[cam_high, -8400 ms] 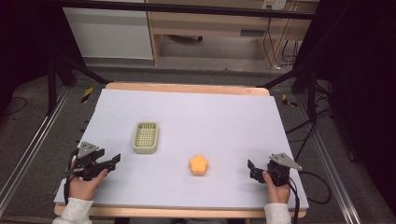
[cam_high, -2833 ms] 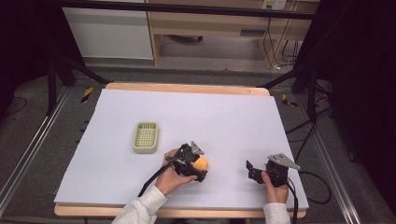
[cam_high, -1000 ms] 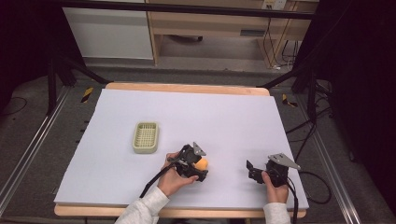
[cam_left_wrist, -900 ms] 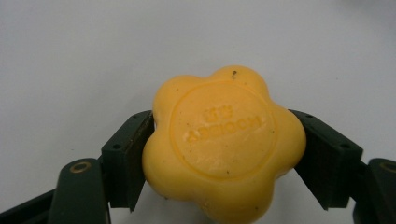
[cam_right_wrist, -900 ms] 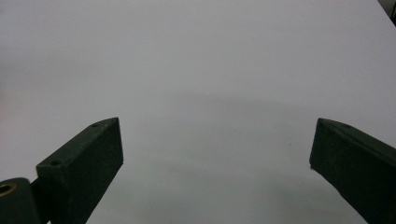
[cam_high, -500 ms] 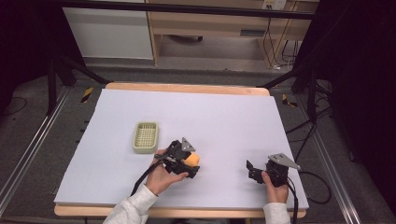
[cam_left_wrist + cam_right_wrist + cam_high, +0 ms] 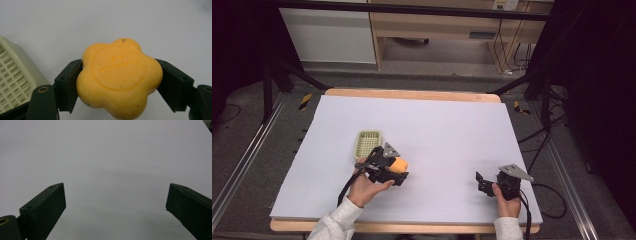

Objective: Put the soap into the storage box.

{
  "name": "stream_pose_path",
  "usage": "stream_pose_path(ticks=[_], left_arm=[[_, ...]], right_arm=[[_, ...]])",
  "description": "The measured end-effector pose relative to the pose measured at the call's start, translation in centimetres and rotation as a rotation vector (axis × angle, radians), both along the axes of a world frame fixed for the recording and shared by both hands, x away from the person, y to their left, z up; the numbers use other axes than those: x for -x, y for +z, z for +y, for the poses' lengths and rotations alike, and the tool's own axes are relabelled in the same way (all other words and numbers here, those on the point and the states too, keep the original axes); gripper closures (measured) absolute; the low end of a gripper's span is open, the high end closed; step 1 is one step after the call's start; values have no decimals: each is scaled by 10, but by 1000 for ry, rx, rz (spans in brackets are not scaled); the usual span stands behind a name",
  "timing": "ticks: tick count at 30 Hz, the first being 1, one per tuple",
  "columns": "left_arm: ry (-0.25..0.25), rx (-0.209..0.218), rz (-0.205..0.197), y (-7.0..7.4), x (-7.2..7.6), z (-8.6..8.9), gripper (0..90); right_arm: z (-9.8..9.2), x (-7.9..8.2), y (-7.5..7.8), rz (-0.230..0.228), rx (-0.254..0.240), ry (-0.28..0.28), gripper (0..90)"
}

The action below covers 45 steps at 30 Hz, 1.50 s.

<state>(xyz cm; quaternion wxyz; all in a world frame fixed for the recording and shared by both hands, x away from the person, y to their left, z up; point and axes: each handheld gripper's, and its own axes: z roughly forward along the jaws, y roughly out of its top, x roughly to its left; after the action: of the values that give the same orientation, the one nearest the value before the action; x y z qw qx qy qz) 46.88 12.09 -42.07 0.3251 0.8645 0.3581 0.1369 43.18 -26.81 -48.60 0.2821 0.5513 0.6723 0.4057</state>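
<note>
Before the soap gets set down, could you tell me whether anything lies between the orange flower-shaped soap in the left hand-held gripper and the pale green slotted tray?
Nothing visible does. The left hand-held gripper holds the orange flower-shaped soap bar right beside the pale green slotted plastic tray, with only bare white table surface between them, and the tray looks empty.

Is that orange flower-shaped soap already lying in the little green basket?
No, the soap is clamped between the left gripper's jaws, with the basket off to one side.
</note>
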Motion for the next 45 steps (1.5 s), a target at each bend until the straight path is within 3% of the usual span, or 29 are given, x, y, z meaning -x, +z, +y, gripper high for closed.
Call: stream_pose_path(ticks=[10, 45], left_arm=[[49, 35, -20, 12, -3, 21, 260], [210, 77, -35, 20, -31, 69, 261]], right_arm=[[0, 0, 0, 1, -6, 0, 32], [0, 0, 0, 1, -3, 1, 32]])
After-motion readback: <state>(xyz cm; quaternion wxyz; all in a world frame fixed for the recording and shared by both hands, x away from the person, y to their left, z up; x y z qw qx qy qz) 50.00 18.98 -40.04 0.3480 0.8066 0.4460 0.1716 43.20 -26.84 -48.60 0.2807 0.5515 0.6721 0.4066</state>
